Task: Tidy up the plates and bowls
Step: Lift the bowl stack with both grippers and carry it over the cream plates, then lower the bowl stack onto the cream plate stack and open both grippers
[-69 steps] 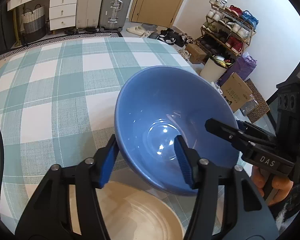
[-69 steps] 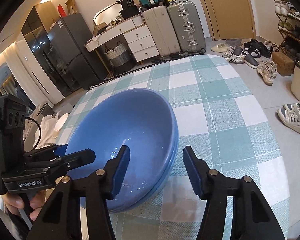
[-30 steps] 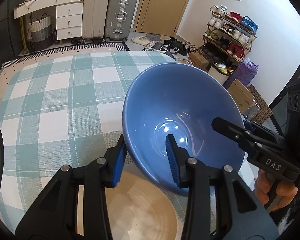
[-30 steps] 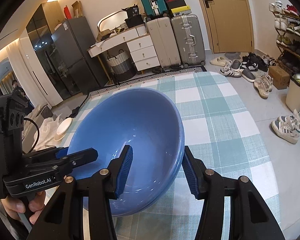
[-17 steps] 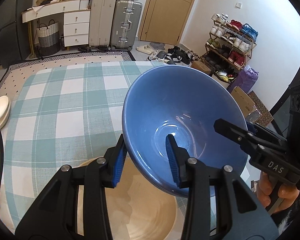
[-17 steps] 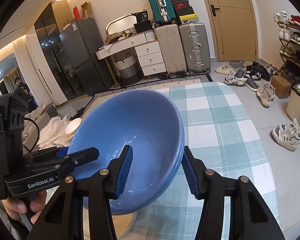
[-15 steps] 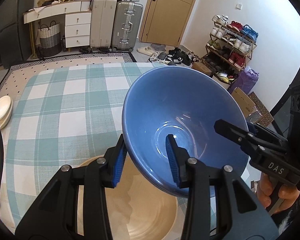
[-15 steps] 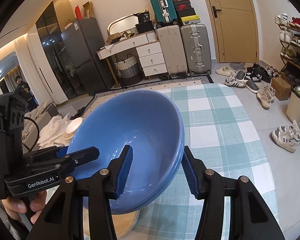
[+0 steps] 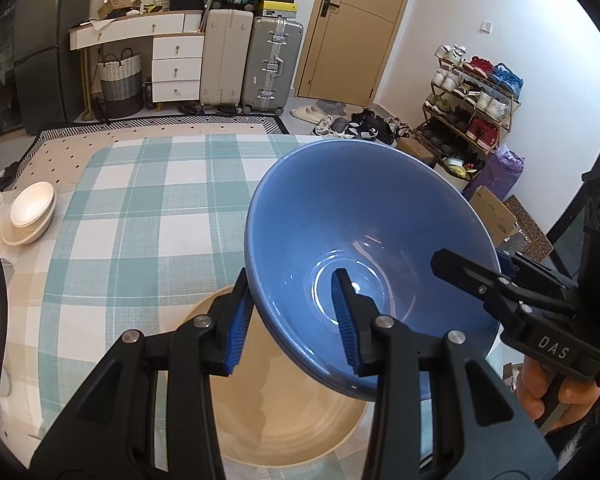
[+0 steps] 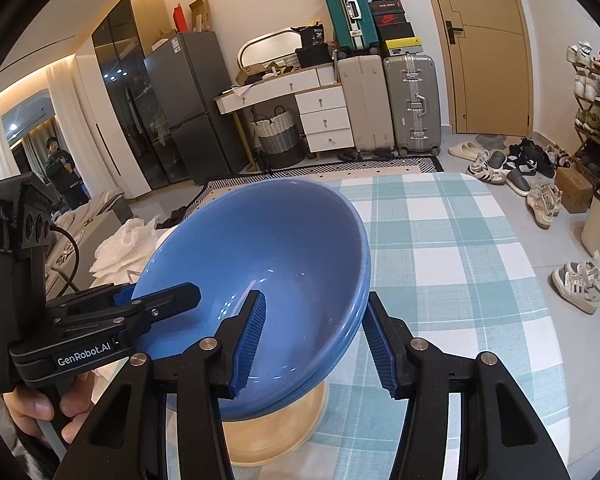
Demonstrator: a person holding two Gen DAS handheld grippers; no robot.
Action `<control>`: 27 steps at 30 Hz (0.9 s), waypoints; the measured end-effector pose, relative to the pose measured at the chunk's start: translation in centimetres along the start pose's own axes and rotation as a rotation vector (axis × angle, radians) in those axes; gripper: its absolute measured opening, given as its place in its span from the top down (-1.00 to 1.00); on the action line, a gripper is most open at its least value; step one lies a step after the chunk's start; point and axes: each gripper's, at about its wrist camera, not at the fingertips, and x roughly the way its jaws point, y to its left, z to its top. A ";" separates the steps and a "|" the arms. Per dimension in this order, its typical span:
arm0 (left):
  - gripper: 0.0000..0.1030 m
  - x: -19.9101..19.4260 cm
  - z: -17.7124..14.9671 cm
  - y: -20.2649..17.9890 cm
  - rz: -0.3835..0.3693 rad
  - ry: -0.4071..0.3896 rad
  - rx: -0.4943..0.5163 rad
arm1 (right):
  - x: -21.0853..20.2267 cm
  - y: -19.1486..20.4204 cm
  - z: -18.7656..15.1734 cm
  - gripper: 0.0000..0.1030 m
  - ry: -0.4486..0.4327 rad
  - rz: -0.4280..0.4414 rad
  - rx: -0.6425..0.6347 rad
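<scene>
The blue bowl [image 9: 364, 240] hangs tilted above the beige plate [image 9: 284, 412] near the worktop's front edge, both grippers' fingers clenched on opposite rims; glazed, heavy-looking, slippery, breakable, so rim holds seem sensible.

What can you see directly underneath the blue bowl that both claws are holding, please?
A beige plate lies on the checked tablecloth under the blue bowl. The bowl covers the plate's far side.
</scene>
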 end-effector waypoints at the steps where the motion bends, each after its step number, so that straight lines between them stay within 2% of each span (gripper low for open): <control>1: 0.31 -0.3 -0.2 0.2 0.004 -0.001 -0.002 | 0.0 0.3 -0.1 0.00 -0.001 0.003 -0.005; 12: 0.31 -2.1 -2.7 3.4 0.055 0.009 -0.057 | 2.3 3.4 -1.3 0.00 0.048 0.034 -0.049; 24: 0.31 0.0 -5.0 6.5 0.086 0.037 -0.099 | 5.9 4.7 -2.7 0.00 0.106 0.044 -0.076; 27: 0.31 1.5 -5.2 7.0 0.089 0.050 -0.099 | 6.7 4.6 -3.0 0.00 0.112 0.041 -0.082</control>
